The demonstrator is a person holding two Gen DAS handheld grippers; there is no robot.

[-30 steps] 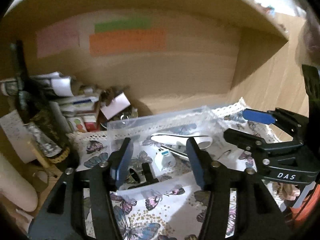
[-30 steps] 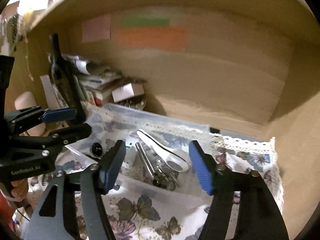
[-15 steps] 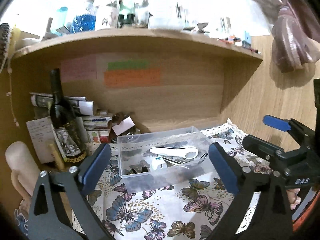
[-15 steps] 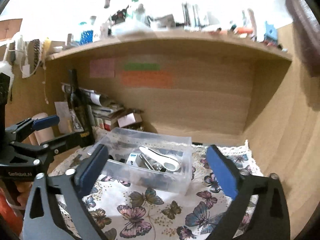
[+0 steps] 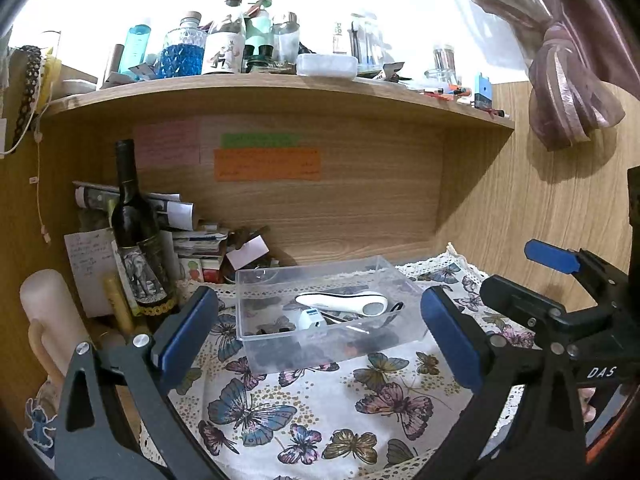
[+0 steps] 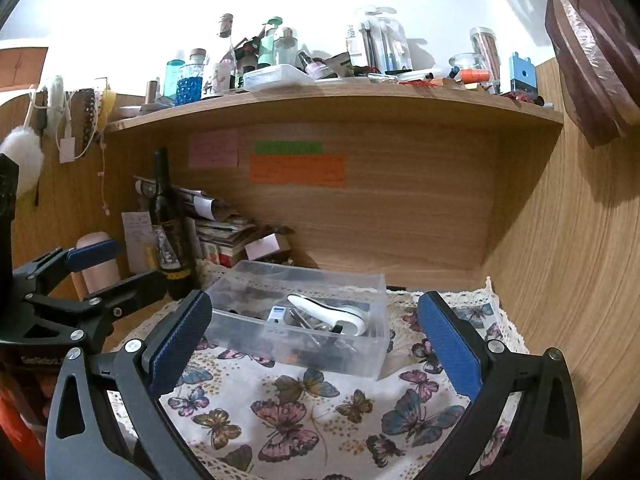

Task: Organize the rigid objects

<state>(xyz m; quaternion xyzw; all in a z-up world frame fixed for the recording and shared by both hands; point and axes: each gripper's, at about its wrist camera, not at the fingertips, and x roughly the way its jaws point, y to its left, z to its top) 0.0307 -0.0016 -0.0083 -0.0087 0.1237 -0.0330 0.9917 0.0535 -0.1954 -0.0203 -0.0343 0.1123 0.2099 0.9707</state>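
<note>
Butterfly-print cloth [image 5: 320,412], clear rectangular plastic box [image 5: 320,344], both grippers' jaws wide, empty

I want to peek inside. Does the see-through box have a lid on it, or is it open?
Open. The clear box has no lid on top; its rim is bare, and the white tool lies inside in plain view.

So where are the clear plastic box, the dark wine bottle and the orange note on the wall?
clear plastic box [image 5: 332,350], left wrist view, front wall.
dark wine bottle [image 5: 134,220], left wrist view, shoulder of the glass body.
orange note [image 6: 297,169], right wrist view, middle of the paper.
</note>
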